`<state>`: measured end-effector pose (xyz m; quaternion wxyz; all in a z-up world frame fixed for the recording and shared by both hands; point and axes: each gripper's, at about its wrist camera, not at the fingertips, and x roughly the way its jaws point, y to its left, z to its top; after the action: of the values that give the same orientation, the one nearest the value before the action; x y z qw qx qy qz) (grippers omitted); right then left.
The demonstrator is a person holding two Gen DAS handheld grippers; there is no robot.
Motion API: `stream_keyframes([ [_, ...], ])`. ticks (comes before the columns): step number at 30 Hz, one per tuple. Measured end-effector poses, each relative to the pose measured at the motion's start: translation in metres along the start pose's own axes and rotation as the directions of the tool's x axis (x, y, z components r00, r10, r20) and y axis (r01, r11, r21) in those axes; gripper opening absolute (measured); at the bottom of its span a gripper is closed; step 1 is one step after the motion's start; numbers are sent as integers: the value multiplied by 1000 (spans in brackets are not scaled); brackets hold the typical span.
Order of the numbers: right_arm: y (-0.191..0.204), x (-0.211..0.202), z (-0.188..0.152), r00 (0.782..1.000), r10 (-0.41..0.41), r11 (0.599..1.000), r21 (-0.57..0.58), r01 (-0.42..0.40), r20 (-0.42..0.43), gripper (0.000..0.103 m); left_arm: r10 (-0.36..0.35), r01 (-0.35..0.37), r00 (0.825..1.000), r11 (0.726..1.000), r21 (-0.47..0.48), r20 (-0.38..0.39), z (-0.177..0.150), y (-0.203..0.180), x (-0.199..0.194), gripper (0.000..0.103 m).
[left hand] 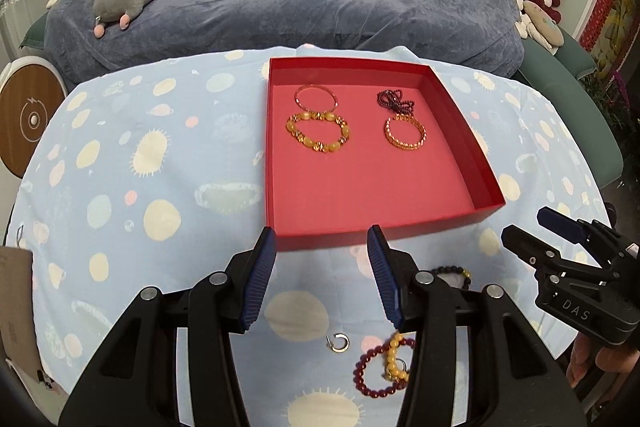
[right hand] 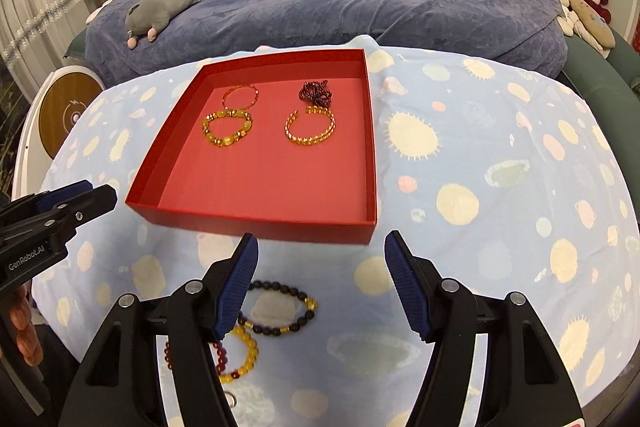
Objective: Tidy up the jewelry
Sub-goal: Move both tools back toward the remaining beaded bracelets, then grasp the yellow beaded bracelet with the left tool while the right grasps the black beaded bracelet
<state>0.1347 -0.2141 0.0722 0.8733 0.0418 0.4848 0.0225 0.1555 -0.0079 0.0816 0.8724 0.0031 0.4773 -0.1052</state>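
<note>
The left claw stands partly open with nothing between its blue pads, hanging above the desk just short of the near wall of the red box. It points steeply down and forward. The right claw gapes a little wider, likewise empty, tilted the same way, its tips over the cloth just before the box's near wall. In the left wrist view the right claw sits at 4 o'clock, with part of a hand below it.

Inside the box, four pieces lie toward the far side: a thin pink bangle at 11 o'clock, a yellow beaded bracelet touching it just nearer, a dark purple bead strand at 1 o'clock, and a gold chain bracelet just below that.

On the desk near the claws lie a dark beaded bracelet with gold spacers, a dark red beaded bracelet overlapped by a yellow bead bracelet, and a small silver hoop earring.
</note>
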Motion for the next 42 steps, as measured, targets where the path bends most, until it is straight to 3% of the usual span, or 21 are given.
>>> stream_keyframes([
  [15,-3,-12,-88,998,-19,999,32,21,-61,63,-49,49,995,999,3,-88,-92,-29,-1,45],
  [27,-15,-9,-124,995,-8,996,88,16,-95,63,-62,65,992,998,24,-111,-108,-50,16,44],
  [32,-19,-8,-125,995,-4,995,100,14,-97,63,-71,74,990,997,23,-124,-104,-55,26,35],
  [37,-20,-6,-125,995,1,995,104,10,-103,63,-71,77,986,997,32,-151,-104,-57,36,15],
  [42,-18,-5,-124,995,3,995,95,7,-103,63,-70,78,986,996,44,-154,-107,-56,36,8],
])
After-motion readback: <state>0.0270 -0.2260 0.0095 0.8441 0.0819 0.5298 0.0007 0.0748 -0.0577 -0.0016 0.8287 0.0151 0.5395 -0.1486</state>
